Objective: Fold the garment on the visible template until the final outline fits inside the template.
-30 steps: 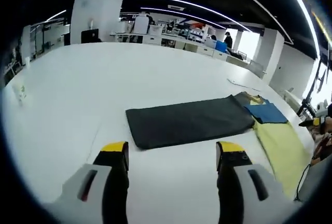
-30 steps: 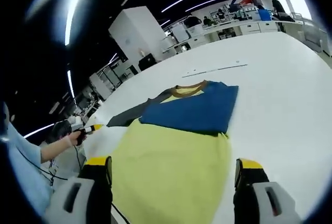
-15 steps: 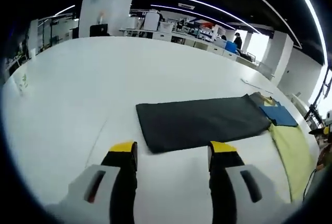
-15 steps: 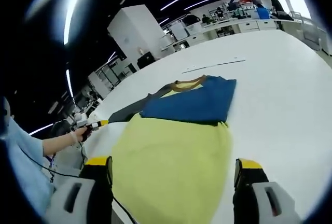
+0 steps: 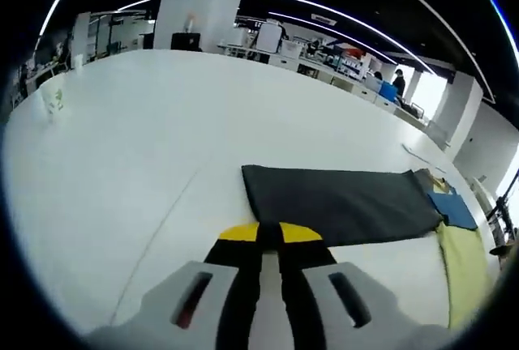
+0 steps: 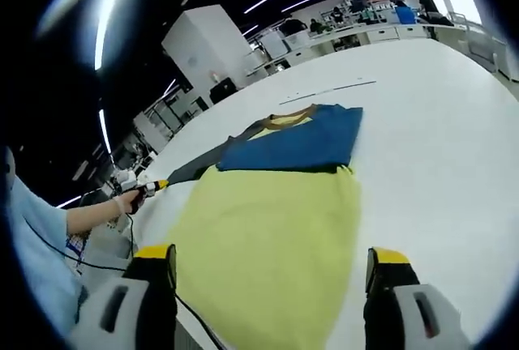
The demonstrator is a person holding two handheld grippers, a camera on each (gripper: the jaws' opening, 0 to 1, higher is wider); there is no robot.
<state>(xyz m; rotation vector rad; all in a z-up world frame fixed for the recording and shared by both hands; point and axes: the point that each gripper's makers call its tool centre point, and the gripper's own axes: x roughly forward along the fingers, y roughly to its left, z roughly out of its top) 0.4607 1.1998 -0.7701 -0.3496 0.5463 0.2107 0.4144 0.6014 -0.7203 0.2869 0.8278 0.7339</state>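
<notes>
A long dark grey cloth (image 5: 340, 202) lies flat on the white table (image 5: 146, 147). Past its far right end lies the garment, with a blue part (image 5: 452, 211) and a yellow part (image 5: 459, 259). My left gripper (image 5: 270, 232) is shut, its yellow tips on the grey cloth's near left corner. In the right gripper view the yellow part of the garment (image 6: 272, 232) is spread close below, with the blue part (image 6: 302, 143) and a brown collar folded over its far end. The right gripper (image 6: 272, 262) hovers open over the yellow cloth, holding nothing. A hand holds the left gripper (image 6: 143, 188) at the grey cloth's (image 6: 203, 165) end.
The white table (image 6: 438, 123) stretches far on all sides. A thin strip (image 6: 328, 91) lies beyond the garment. A small pale object (image 5: 53, 103) stands at the far left. A sleeve and a cable (image 6: 105, 267) are at the left. Desks and people are far back.
My left gripper moved in to the grey cloth's near left corner and its jaws went from wide open to shut. The right gripper stayed open, drifting a little over the yellow cloth.
</notes>
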